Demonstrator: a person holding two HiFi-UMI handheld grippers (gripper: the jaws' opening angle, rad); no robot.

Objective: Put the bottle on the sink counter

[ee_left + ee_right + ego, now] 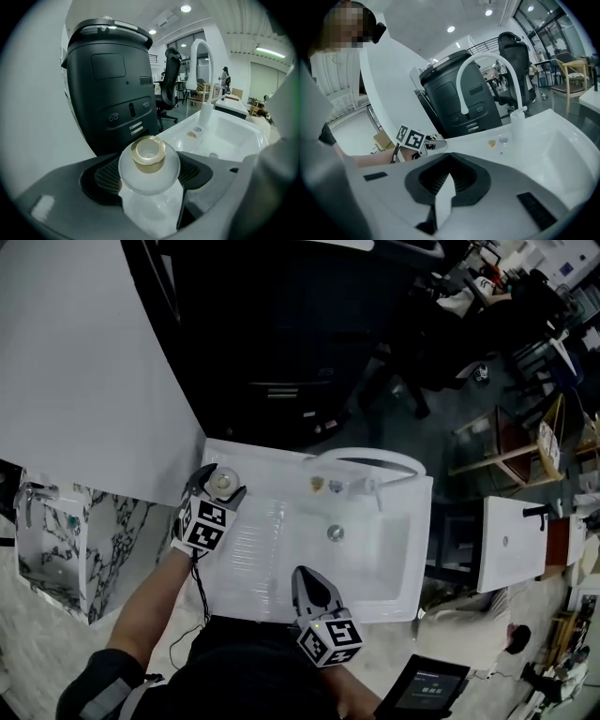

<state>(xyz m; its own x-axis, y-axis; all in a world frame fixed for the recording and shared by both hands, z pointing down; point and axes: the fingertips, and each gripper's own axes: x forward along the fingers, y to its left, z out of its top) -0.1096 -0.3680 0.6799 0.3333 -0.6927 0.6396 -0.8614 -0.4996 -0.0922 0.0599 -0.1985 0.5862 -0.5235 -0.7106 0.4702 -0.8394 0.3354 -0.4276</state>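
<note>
- Left tool (221,487): jaws set narrow and clamped on the bottle (149,161), one ribbed pad on each side of the body below its shoulder.
- Bottle: pale translucent body with a gold cap. It stands upright between the left tool's jaws, cap uppermost. Below the jaws lies the back left corner of the table (255,549).
- Base of bottle: hidden by the tool and the bottle's own body, so contact with the table cannot be confirmed.
- Right tool (305,576): jaws drawn together and holding nothing. It sits over the table's front edge, well apart from the left tool, with the ribbed drain area between them.
- Basin (380,554): beyond the right tool's tips and to their right.
- Faucet (370,457): white arch at the basin's far rim, ahead and right of the left tool's jaws.
- Black unit (110,84): large dark housing directly past the left tool's jaws, beyond the table's back edge.
- Step in hand (judged): set-down. The bottle is carried to its place and not yet released.
- Next move (judged): settle the base flat on the table, keeping the bottle clear of the corner edge. Then part the left tool's jaws and draw straight back without tipping it.
</note>
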